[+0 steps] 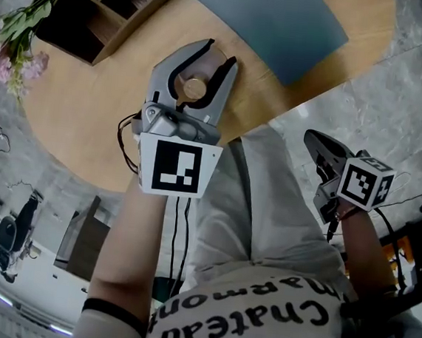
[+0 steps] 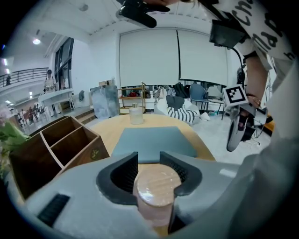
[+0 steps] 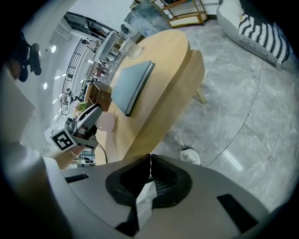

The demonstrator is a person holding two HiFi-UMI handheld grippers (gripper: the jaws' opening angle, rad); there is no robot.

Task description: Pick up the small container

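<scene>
While the left claw (image 1: 219, 54) reaches over the near edge of the desk (image 1: 82, 119), it is closed around the small container (image 2: 156, 186), with a ribbed pad against each side of the pale body under its round wooden lid. From these angles it is hard to say whether the container's base rests on the wood or is just clear of it.

The desk is a rounded top of light wood. A grey-blue mat (image 1: 273, 22) lies flat across its middle, just beyond the container. To the left of the mat stands a dark wooden organiser (image 2: 56, 144) with open compartments, and pink flowers (image 1: 20, 35) on green stems show just beside it at the desk's rim. A clear cup (image 2: 136, 114) stands alone at the far end of the desk, past the mat.

Off the desk on the person's other side, the right claw (image 3: 149, 161) hangs over a grey marbled floor (image 3: 243, 93), its jaws together and holding nothing. A white shoe (image 3: 190, 156) shows on the floor below it.

The room is large and bright, with white walls and tall white blinds (image 2: 173, 56) at the back. In front of them are a low open shelf (image 2: 132, 97), a few chairs (image 2: 198, 93) and a striped cushion (image 3: 261, 32) on the floor. A railed gallery (image 2: 21, 74) runs high along the left wall.
</scene>
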